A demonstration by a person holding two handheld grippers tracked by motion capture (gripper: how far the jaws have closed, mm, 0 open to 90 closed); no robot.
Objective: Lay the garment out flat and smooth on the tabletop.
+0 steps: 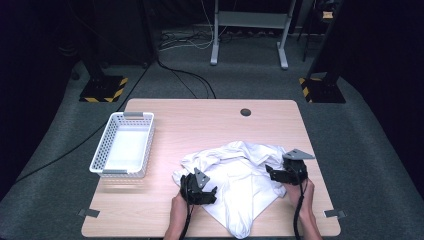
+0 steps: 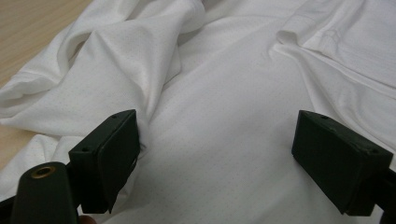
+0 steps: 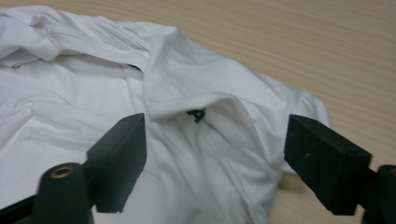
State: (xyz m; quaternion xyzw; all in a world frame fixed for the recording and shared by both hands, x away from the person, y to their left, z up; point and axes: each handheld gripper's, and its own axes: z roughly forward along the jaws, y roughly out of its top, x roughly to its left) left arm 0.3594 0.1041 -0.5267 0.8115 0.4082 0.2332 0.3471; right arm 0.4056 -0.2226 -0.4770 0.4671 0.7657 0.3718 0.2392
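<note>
A crumpled white shirt (image 1: pixel 240 175) lay on the near right part of the table (image 1: pixel 200 120), its long axis running from the far edge toward the person. The left tongs (image 1: pixel 202 190) and the right tongs (image 1: pixel 286 172) flanked it, each at its own side hem, jaws spread wide over the cloth and gripping nothing. A white basket (image 1: pixel 100 160) stood well apart to the left.

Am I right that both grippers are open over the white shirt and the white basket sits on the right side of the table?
Not quite. The white basket sits on the left side of the table, as the high view shows. The rest holds: the left gripper and right gripper are open over the white shirt.
</note>
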